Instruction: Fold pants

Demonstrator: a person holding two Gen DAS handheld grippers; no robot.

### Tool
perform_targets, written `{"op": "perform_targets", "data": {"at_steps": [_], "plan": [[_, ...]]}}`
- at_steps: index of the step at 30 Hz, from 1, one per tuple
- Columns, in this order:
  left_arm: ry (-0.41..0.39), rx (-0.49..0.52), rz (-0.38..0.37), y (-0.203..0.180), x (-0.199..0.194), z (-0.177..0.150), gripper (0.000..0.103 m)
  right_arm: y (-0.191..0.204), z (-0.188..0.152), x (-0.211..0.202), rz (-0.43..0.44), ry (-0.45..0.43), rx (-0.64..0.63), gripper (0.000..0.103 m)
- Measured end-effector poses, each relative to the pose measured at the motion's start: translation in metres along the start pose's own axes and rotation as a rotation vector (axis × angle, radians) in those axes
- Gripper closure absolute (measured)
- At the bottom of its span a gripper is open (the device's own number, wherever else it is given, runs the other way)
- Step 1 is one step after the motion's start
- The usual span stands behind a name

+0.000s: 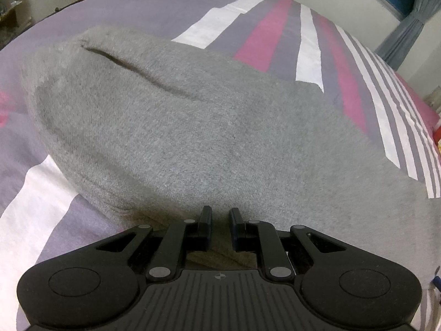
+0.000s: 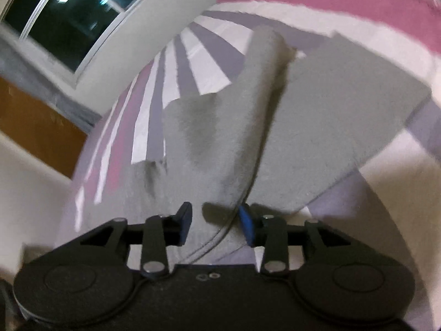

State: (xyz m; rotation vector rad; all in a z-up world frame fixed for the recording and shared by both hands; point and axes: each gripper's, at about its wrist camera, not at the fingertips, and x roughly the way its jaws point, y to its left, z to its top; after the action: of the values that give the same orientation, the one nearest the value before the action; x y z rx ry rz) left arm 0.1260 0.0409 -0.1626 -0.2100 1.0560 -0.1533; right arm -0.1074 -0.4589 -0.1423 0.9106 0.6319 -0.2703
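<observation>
A big bed fills the room, with a cover of purple, pink and white stripes. A dark window sits in a white wall, and a gray curtain hangs near it. The gray pants lie spread on the bed. The left tongs are a little apart, with gray cloth between them. The right tongs are wide apart over a pants edge.
</observation>
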Motion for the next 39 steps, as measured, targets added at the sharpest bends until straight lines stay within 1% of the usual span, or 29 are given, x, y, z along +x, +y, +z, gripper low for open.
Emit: {"op": "perform_targets", "data": {"at_steps": [3, 5, 6, 7, 10, 12, 13, 15, 17, 18, 19, 20, 21, 24, 26, 27, 28, 29, 30, 31, 33, 34, 36, 39], "plan": [[0.002, 0.005, 0.006, -0.002, 0.000, 0.000, 0.089, -0.009, 0.000, 0.019, 0.075, 0.051, 0.079, 0.063], [0.003, 0.008, 0.011, -0.003, 0.000, 0.000, 0.089, -0.013, 0.002, 0.031, 0.130, 0.059, 0.133, 0.059], [0.004, 0.009, 0.013, -0.003, 0.001, 0.001, 0.089, -0.015, 0.004, 0.035, 0.153, 0.052, 0.166, 0.058], [0.004, 0.009, 0.015, -0.003, 0.001, 0.001, 0.089, -0.015, 0.004, 0.034, 0.165, 0.036, 0.180, 0.061], [0.005, 0.013, 0.018, -0.004, 0.001, 0.002, 0.089, -0.013, 0.019, 0.028, 0.149, -0.090, 0.161, 0.067], [0.006, 0.018, 0.020, -0.004, 0.002, 0.002, 0.089, -0.014, 0.030, 0.024, 0.191, -0.145, 0.182, 0.074], [0.007, 0.019, 0.022, -0.004, 0.002, 0.002, 0.089, -0.014, 0.039, 0.023, 0.210, -0.172, 0.198, 0.074], [0.007, 0.020, 0.023, -0.003, 0.002, 0.003, 0.089, -0.015, 0.053, 0.020, 0.222, -0.224, 0.217, 0.074], [0.007, 0.018, 0.023, -0.003, 0.002, 0.002, 0.089, -0.017, 0.064, 0.015, 0.241, -0.293, 0.256, 0.074], [0.006, 0.018, 0.022, -0.003, 0.002, 0.002, 0.089, -0.019, 0.069, 0.010, 0.264, -0.337, 0.286, 0.077], [0.006, 0.019, 0.021, -0.003, 0.002, 0.002, 0.089, -0.024, 0.071, 0.007, 0.275, -0.356, 0.300, 0.083], [0.005, 0.020, 0.021, -0.003, 0.003, 0.002, 0.089, -0.022, 0.075, 0.005, 0.255, -0.362, 0.285, 0.091], [0.005, 0.023, 0.022, -0.003, 0.003, 0.002, 0.089, -0.016, 0.077, 0.002, 0.208, -0.358, 0.232, 0.098], [0.003, 0.022, 0.020, -0.003, 0.003, 0.002, 0.089, -0.008, 0.070, -0.019, 0.088, -0.385, 0.084, 0.098], [0.000, 0.023, 0.018, -0.002, 0.003, 0.001, 0.089, -0.008, 0.059, -0.027, -0.034, -0.381, 0.003, 0.098], [-0.002, 0.025, 0.017, -0.002, 0.003, 0.001, 0.089, -0.009, 0.052, -0.027, -0.106, -0.349, -0.044, 0.098], [-0.003, 0.026, 0.016, -0.002, 0.002, 0.000, 0.089, -0.017, 0.044, -0.029, -0.157, -0.317, -0.069, 0.098], [-0.003, 0.027, 0.015, -0.001, 0.002, 0.000, 0.089, -0.024, 0.037, -0.024, -0.208, -0.278, -0.082, 0.098], [-0.003, 0.026, 0.014, -0.001, 0.002, 0.000, 0.089, -0.030, 0.032, -0.020, -0.239, -0.248, -0.076, 0.098], [-0.003, 0.026, 0.014, -0.001, 0.002, 0.000, 0.089, -0.038, 0.027, -0.018, -0.259, -0.222, -0.054, 0.098], [-0.003, 0.027, 0.015, -0.002, 0.002, 0.000, 0.089, -0.048, 0.026, -0.014, -0.238, -0.195, -0.010, 0.096], [-0.002, 0.028, 0.017, -0.002, 0.001, 0.000, 0.089, -0.050, 0.030, -0.012, -0.209, -0.194, 0.005, 0.089], [-0.001, 0.028, 0.020, -0.002, 0.001, 0.001, 0.089, -0.052, 0.038, -0.016, -0.181, -0.216, 0.044, 0.080], [-0.003, 0.030, 0.024, -0.003, 0.001, 0.001, 0.089, -0.057, 0.054, -0.018, -0.205, -0.257, 0.081, 0.078]]}}
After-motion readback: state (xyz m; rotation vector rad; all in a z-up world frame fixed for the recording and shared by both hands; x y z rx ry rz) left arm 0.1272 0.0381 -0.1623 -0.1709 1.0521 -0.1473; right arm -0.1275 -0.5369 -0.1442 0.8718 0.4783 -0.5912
